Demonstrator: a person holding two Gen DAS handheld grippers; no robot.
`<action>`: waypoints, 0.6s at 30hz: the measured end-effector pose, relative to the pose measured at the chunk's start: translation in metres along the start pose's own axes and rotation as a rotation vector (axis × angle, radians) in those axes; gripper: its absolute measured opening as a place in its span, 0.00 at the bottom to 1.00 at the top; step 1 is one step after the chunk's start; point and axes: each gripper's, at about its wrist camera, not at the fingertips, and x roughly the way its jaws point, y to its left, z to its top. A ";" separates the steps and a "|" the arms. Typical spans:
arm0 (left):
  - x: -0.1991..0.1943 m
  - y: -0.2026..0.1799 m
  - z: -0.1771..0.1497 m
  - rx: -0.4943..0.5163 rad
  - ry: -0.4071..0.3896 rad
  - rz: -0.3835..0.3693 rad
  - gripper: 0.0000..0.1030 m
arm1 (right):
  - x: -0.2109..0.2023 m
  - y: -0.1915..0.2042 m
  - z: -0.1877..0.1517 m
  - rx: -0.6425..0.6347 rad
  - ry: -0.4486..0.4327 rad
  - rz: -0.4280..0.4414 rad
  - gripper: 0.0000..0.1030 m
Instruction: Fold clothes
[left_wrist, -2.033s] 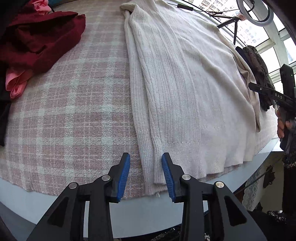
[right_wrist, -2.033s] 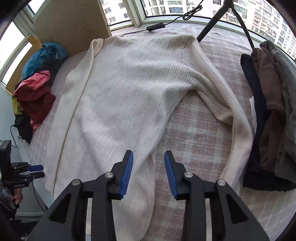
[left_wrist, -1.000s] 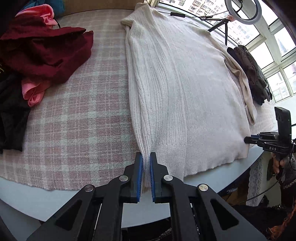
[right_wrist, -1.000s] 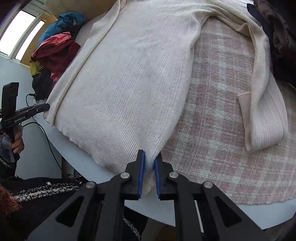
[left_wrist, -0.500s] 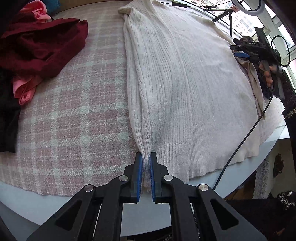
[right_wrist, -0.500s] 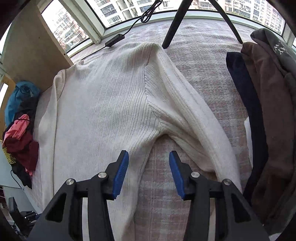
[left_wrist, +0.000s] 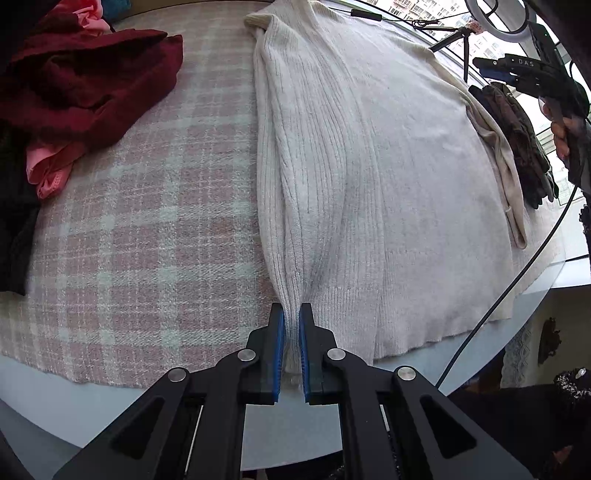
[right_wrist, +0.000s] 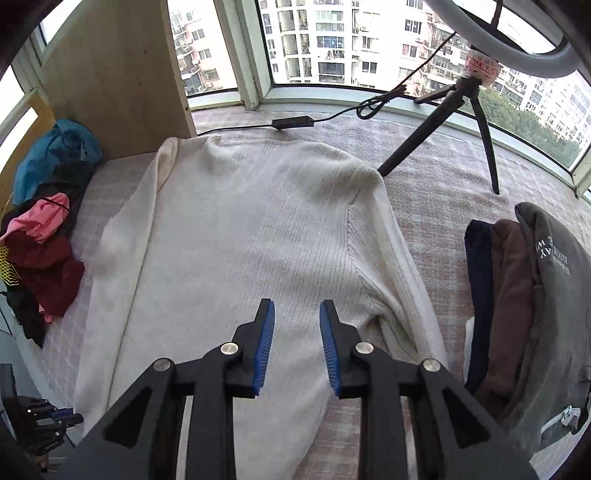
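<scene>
Pinching the hem of the cream sweater (left_wrist: 369, 166), the left gripper (left_wrist: 291, 347) has its blue pads closed on a gathered ridge of knit at the near edge of the table (left_wrist: 44, 384). It was gripping the same spot a second ago and has not shifted. From that view the sweater lies flat and lengthwise on the pink plaid cloth (left_wrist: 147, 221), collar far, hem near, its left sleeve already folded in along the side. A maroon garment (left_wrist: 85, 74) and a pink one (left_wrist: 51, 166) sit heaped to the left, well apart from the work. Far right, the right gripper (left_wrist: 495, 70) is held up above the sweater's far shoulder.

Right wrist view: that gripper (right_wrist: 297, 343) hangs over the sweater's body (right_wrist: 240, 258) with nothing between its pads. A second ago it was clamped on the hem's other corner; since then it let go, travelled up toward the armpit, and its jaws have just been narrowing again (parted for now, no cloth caught). The right sleeve (right_wrist: 406, 280) trails outward toward the stack of folded dark clothes (right_wrist: 517, 295). A tripod (right_wrist: 450, 122) and power cable (right_wrist: 295, 122) stand beyond the collar.

My reading: hem is straightened and anchored on the left; the loose right sleeve looks like the next thing to fold inward.
</scene>
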 end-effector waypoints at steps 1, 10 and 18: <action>-0.001 0.000 -0.001 0.001 0.000 -0.005 0.07 | 0.004 0.022 0.015 -0.019 -0.007 0.066 0.33; -0.007 -0.001 -0.010 0.019 -0.009 -0.072 0.07 | 0.129 0.199 0.076 -0.235 0.166 0.143 0.38; -0.009 -0.004 -0.012 0.080 -0.022 -0.111 0.07 | 0.199 0.234 0.071 -0.346 0.263 -0.026 0.36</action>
